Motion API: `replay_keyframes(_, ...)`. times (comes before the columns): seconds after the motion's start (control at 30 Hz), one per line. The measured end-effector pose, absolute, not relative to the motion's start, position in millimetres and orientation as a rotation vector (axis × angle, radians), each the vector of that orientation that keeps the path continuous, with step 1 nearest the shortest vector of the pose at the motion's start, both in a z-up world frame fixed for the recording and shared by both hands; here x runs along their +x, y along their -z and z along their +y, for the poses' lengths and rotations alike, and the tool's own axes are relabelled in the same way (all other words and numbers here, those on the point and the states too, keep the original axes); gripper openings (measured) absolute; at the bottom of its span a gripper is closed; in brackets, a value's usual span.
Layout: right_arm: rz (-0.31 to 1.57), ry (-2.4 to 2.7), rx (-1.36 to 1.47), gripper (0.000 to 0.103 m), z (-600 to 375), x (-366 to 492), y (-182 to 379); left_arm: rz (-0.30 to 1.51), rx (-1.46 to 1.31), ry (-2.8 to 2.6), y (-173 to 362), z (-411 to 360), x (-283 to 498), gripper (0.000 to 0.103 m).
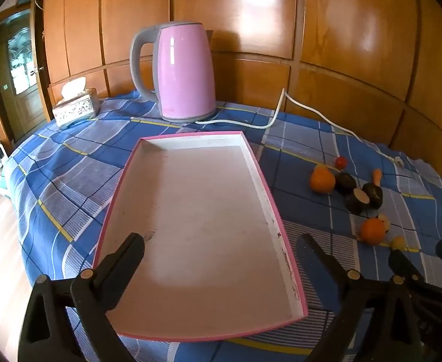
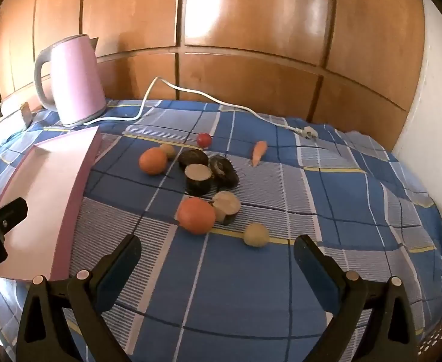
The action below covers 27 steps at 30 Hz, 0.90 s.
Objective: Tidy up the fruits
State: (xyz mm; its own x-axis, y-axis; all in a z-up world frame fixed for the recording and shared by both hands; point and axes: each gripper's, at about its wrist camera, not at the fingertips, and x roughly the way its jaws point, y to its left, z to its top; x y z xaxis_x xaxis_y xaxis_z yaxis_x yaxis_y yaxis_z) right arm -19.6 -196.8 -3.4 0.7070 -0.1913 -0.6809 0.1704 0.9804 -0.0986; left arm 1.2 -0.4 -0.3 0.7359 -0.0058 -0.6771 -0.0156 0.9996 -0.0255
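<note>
- The left gripper hangs low over the near end of the pink tray, its jaws spread wide and holding nothing.
- The right gripper hovers above the blue checked cloth, jaws likewise spread wide and bare, with the fruit just ahead of them.
- The tray lies flat on the bench, its white inside bare; the fruit sits on the cloth to its right, apart from it.
- Nearest the right gripper are a large orange, a pale round fruit and a cut dark-skinned piece touching the orange.
- Farther back lie a second orange, a small pale fruit beside it, three more dark pieces bunched together, a red tomato and a carrot piece off to the right.
- A pink kettle stands behind the tray by the wooden wall, its white cord trailing across the cloth to a loose plug.
- A tissue box sits left of the kettle.
</note>
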Motion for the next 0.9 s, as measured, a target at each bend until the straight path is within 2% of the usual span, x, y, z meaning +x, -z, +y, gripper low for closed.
replay_keyframes(0.9,0.755,0.147,-0.023,0.103,-185.2,-23.9,-0.5,0.741,-0.049,-0.027,-2.7,11.7,-5.1,0.103)
